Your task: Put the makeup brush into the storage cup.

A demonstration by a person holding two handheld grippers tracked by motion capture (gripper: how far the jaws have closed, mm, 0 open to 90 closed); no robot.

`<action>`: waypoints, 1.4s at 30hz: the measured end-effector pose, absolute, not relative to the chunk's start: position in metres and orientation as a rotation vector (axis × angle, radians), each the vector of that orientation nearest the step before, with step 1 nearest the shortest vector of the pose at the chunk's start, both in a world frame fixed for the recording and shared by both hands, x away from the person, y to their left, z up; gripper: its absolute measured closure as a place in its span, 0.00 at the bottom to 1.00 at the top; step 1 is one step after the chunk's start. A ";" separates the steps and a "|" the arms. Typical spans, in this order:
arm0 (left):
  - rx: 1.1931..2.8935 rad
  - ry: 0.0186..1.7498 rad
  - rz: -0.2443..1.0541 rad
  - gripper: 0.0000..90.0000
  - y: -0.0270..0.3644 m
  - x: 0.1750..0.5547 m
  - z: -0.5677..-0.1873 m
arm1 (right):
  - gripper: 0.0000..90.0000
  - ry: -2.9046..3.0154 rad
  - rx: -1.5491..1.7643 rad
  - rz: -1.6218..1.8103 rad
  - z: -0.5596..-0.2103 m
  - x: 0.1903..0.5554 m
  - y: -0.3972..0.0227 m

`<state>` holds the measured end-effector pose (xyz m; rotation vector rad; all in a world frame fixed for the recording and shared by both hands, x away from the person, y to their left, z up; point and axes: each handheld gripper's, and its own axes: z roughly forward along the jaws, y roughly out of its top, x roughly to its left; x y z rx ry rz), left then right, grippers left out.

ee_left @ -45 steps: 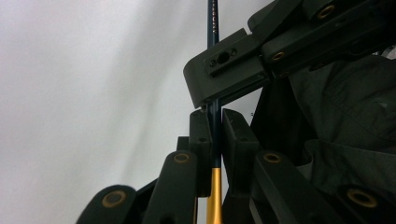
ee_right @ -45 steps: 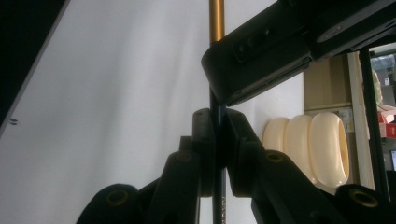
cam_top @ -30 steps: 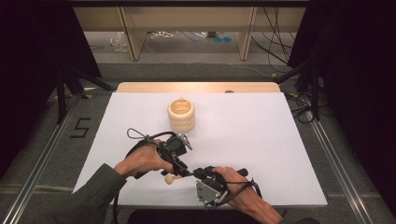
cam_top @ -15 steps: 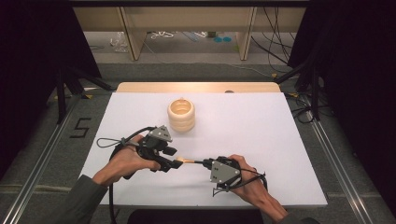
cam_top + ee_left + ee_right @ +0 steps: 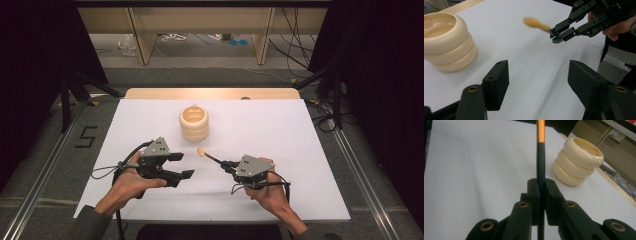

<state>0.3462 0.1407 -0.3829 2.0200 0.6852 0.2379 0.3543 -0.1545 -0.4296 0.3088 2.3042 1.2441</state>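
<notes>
Jaws of my right gripper (image 5: 226, 165) clamp a slim black-and-gold brush (image 5: 210, 156) above the white counter (image 5: 300, 130) (near the cream ribbed holder (image 5: 194, 122)); left gripper (image 5: 181, 165) jaws, just opened, hold nothing.

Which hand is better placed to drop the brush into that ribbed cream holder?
Right: the right gripper already clamps the brush, tip toward the holder. The left gripper is open, holding nothing.

High view overhead, forward-down — gripper views close, level; shared: ribbed holder (image 5: 194, 122).
</notes>
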 end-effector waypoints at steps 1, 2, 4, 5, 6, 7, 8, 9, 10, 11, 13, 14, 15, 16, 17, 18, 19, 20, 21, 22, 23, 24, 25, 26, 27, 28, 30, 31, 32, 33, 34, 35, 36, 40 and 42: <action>2.013 0.674 0.239 0.36 0.141 0.347 -0.385 | 0.94 2.303 0.324 1.261 -0.429 0.355 -0.156; 2.003 0.688 0.248 0.35 0.141 0.346 -0.386 | 0.94 2.298 0.343 1.285 -0.429 0.356 -0.157; 1.979 0.699 0.255 0.34 0.141 0.346 -0.390 | 0.94 2.289 0.369 1.322 -0.429 0.357 -0.158; 1.958 0.707 0.261 0.33 0.141 0.346 -0.392 | 0.94 2.288 0.390 1.357 -0.429 0.357 -0.159; 1.941 0.718 0.255 0.33 0.142 0.345 -0.393 | 0.94 2.290 0.421 1.390 -0.430 0.358 -0.161; 1.928 0.719 0.246 0.32 0.142 0.345 -0.394 | 0.94 2.290 0.431 1.395 -0.432 0.359 -0.161; 1.914 0.730 0.257 0.31 0.143 0.345 -0.395 | 0.94 2.294 0.436 1.395 -0.432 0.359 -0.162; 1.908 0.727 0.263 0.31 0.143 0.345 -0.396 | 0.94 2.290 0.451 1.409 -0.433 0.360 -0.162; 1.901 0.735 0.267 0.30 0.144 0.344 -0.397 | 0.94 2.293 0.465 1.426 -0.433 0.360 -0.162; 1.900 0.731 0.278 0.29 0.144 0.344 -0.398 | 0.94 2.287 0.467 1.440 -0.432 0.360 -0.163; 1.877 0.736 0.281 0.28 0.145 0.344 -0.400 | 0.94 2.285 0.473 1.464 -0.432 0.361 -0.162; 1.873 0.734 0.283 0.28 0.146 0.343 -0.400 | 0.94 2.281 0.480 1.472 -0.432 0.361 -0.162; 1.859 0.744 0.284 0.28 0.146 0.342 -0.402 | 0.94 2.278 0.482 1.480 -0.433 0.361 -0.162; 1.856 0.739 0.286 0.28 0.146 0.342 -0.402 | 0.94 2.279 0.494 1.497 -0.433 0.361 -0.161; 1.845 0.741 0.283 0.28 0.146 0.342 -0.404 | 0.94 2.287 0.499 1.507 -0.432 0.360 -0.162; 1.839 0.740 0.287 0.28 0.146 0.341 -0.405 | 0.94 2.287 0.499 1.513 -0.432 0.360 -0.161; 1.825 0.756 0.282 0.28 0.146 0.340 -0.406 | 0.94 2.286 0.498 1.517 -0.432 0.360 -0.161; 1.815 0.761 0.284 0.28 0.146 0.340 -0.407 | 0.94 2.283 0.504 1.534 -0.433 0.360 -0.161; 1.808 0.761 0.286 0.28 0.145 0.339 -0.407 | 0.94 2.279 0.510 1.542 -0.433 0.360 -0.160; 1.799 0.762 0.285 0.28 0.145 0.339 -0.408 | 0.94 2.281 0.513 1.547 -0.433 0.360 -0.160; 1.796 0.750 0.290 0.28 0.145 0.340 -0.408 | 0.94 2.279 0.514 1.552 -0.433 0.360 -0.160; 1.776 0.770 0.283 0.28 0.144 0.339 -0.408 | 0.94 2.284 0.516 1.563 -0.433 0.360 -0.160; 1.769 0.769 0.282 0.28 0.144 0.339 -0.408 | 0.94 2.284 0.515 1.569 -0.433 0.360 -0.160; 1.763 0.766 0.282 0.28 0.143 0.339 -0.408 | 0.94 2.277 0.519 1.572 -0.433 0.360 -0.160; 1.761 0.760 0.277 0.28 0.143 0.340 -0.408 | 0.94 2.280 0.521 1.576 -0.433 0.360 -0.160; 1.753 0.764 0.269 0.28 0.141 0.340 -0.409 | 0.94 2.278 0.520 1.577 -0.433 0.360 -0.160; 1.749 0.763 0.274 0.28 0.140 0.340 -0.410 | 0.94 2.277 0.514 1.579 -0.434 0.360 -0.159; 1.740 0.762 0.267 0.28 0.139 0.340 -0.411 | 0.94 2.269 0.524 1.585 -0.434 0.360 -0.158; 1.733 0.766 0.271 0.27 0.138 0.340 -0.412 | 0.94 2.269 0.522 1.585 -0.434 0.360 -0.158; 1.725 0.770 0.273 0.27 0.137 0.340 -0.412 | 0.94 2.273 0.519 1.587 -0.434 0.360 -0.158; 1.721 0.765 0.275 0.27 0.137 0.340 -0.412 | 0.94 2.270 0.520 1.599 -0.434 0.360 -0.158; 1.718 0.759 0.280 0.27 0.137 0.341 -0.413 | 0.94 2.270 0.514 1.608 -0.434 0.360 -0.157; 1.705 0.770 0.279 0.27 0.136 0.340 -0.413 | 0.94 2.271 0.519 1.595 -0.434 0.360 -0.157; 1.688 0.760 0.285 0.27 0.134 0.340 -0.413 | 0.94 2.270 0.533 1.618 -0.434 0.360 -0.156; 1.685 0.748 0.289 0.27 0.132 0.340 -0.413 | 0.94 2.266 0.546 1.631 -0.435 0.360 -0.154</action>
